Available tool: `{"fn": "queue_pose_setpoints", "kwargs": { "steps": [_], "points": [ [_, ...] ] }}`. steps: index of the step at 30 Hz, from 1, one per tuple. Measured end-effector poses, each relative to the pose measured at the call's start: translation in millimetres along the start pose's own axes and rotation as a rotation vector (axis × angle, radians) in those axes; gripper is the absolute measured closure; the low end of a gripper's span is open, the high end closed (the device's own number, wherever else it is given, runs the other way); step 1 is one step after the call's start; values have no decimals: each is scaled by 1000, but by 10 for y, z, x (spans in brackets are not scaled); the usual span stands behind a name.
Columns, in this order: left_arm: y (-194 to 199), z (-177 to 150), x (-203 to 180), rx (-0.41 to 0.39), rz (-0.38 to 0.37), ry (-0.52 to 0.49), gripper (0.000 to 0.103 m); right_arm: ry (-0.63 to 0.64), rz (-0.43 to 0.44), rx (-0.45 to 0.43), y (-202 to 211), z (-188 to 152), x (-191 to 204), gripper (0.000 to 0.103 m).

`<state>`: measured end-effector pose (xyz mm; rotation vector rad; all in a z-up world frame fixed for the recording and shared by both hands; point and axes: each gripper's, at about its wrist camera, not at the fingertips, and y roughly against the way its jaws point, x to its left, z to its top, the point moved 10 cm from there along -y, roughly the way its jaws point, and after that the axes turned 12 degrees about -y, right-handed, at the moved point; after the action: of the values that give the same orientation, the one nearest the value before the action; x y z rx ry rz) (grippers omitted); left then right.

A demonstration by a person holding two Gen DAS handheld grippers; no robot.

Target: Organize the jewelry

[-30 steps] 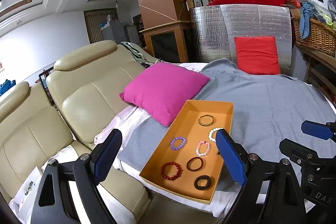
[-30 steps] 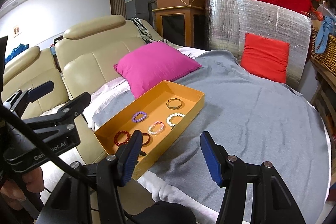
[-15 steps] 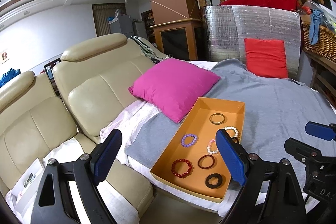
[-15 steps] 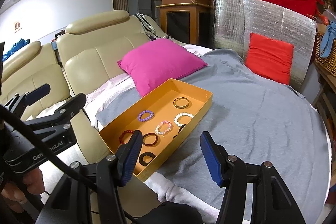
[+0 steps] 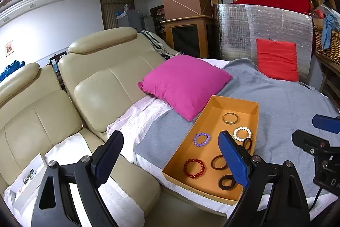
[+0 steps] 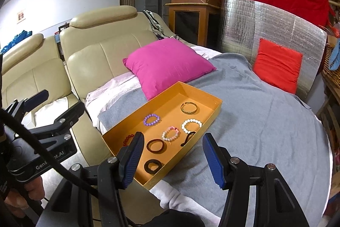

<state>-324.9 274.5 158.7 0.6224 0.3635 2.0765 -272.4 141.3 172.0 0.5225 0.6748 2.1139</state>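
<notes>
- Left wrist view: the left gripper [image 5: 170, 160] is held wide apart with nothing between its blue pads, well short of the orange tray [image 5: 254, 118], which rests on the grey blanket [image 5: 286, 103] beside the pink cushion [image 5: 182, 82].
- Inside the tray, laid flat and mostly apart, are seen a gold bangle [image 5: 230, 118], a white bead bracelet [image 5: 242, 133], a purple bead bracelet [image 5: 202, 139], a red bead bracelet [image 5: 194, 168], a brown ring [image 5: 218, 162] and a black ring [image 5: 227, 182]; the spacing is judged to leave room for picking one at a time.
- At lower left a white box [image 5: 29, 173] holding small items is seen on the sofa [image 5: 102, 82]; what they are cannot be told.
- Right wrist view: the right gripper [image 6: 172, 160] is likewise spread wide and empty, near the tray's corner.
- Here a pink-and-white bracelet [image 6: 170, 133] and a thin black band [image 6: 188, 137] leaning at the tray wall are also shown.
- Whether the pieces are sorted or awaiting sorting cannot be settled.
</notes>
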Motion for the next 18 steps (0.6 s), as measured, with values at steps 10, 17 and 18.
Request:
{"fn": "queue_pose_setpoints", "kwargs": {
  "steps": [10,17,18],
  "points": [
    [-167,-61,91,35,25,11,12,34,9,37,-264,90,104,42],
    [-227,84,-311,14,-42,-51,12,-11,24,15,-385,154,-168,42],
    [-232,139,-517,9,-85,-81,12,-30,12,6,-389,184,-299,42]
  ]
}}
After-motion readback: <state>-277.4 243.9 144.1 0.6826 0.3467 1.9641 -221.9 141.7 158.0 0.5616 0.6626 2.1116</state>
